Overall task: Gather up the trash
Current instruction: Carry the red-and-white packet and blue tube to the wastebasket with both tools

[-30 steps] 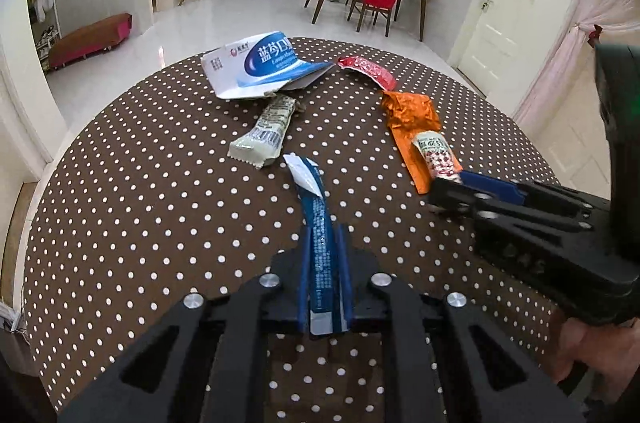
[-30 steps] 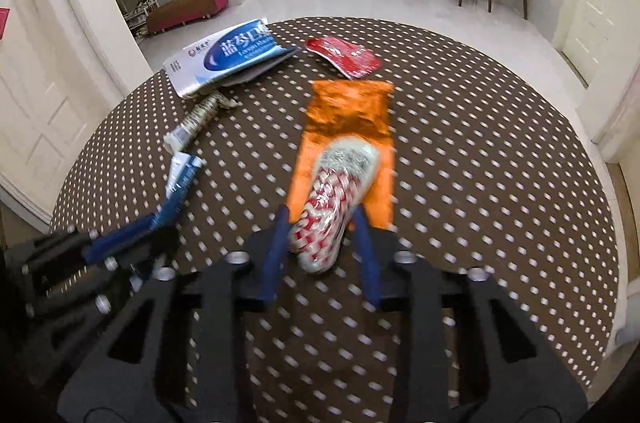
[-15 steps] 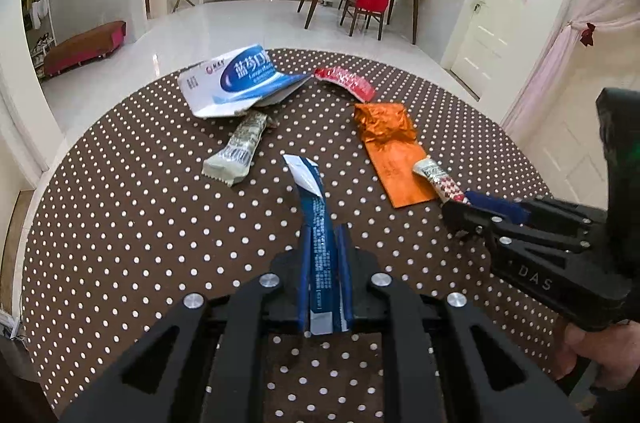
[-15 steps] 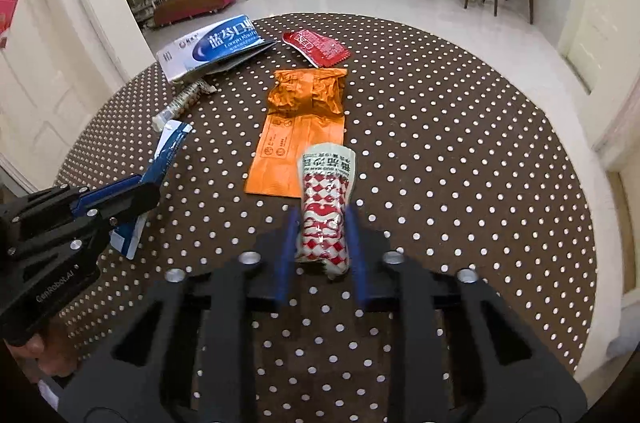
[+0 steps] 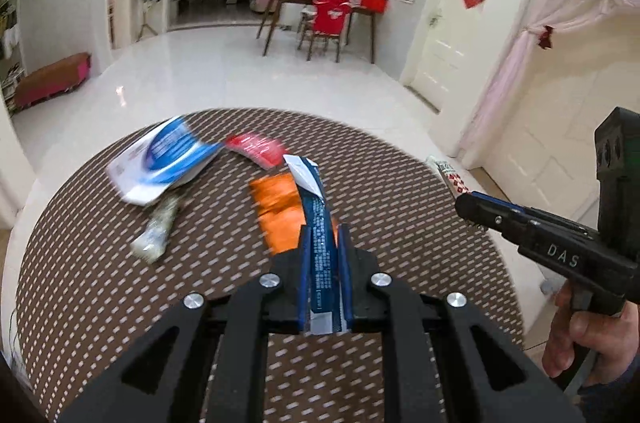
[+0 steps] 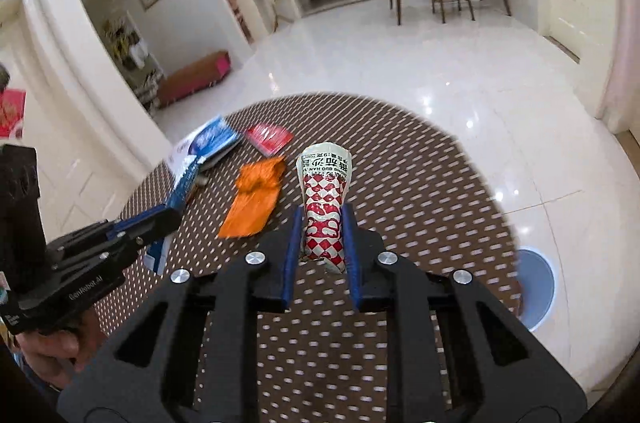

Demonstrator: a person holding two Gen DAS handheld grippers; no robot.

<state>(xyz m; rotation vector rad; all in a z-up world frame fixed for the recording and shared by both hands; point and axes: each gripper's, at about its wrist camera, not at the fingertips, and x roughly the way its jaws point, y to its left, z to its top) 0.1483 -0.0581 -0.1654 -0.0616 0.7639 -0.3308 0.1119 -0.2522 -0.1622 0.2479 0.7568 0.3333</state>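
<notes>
Table point(image 5: 72, 263): round, brown dotted cloth. Far-left edge: blue-white pack point(image 5: 160, 163), silver wrapper point(image 5: 158, 229) just nearer. Far edge: red packet point(image 5: 256, 149). Centre: orange wrapper point(image 5: 278, 211), long axis near-to-far, lying between both grippers.

Left gripper point(image 5: 324, 255): clamped on blue stick wrapper point(image 5: 316, 219), clear of cloth.

Right gripper point(image 6: 322, 239): clamped on checkered wrapper point(image 6: 326, 199), also off table.

Blue bin point(image 6: 536, 287): on floor beyond table's right edge, nearer right gripper; likely drop point, right goes first.

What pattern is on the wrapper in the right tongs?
Red-and-white checks with a pale printed top; the wrapper shows best in the right wrist view.
</notes>
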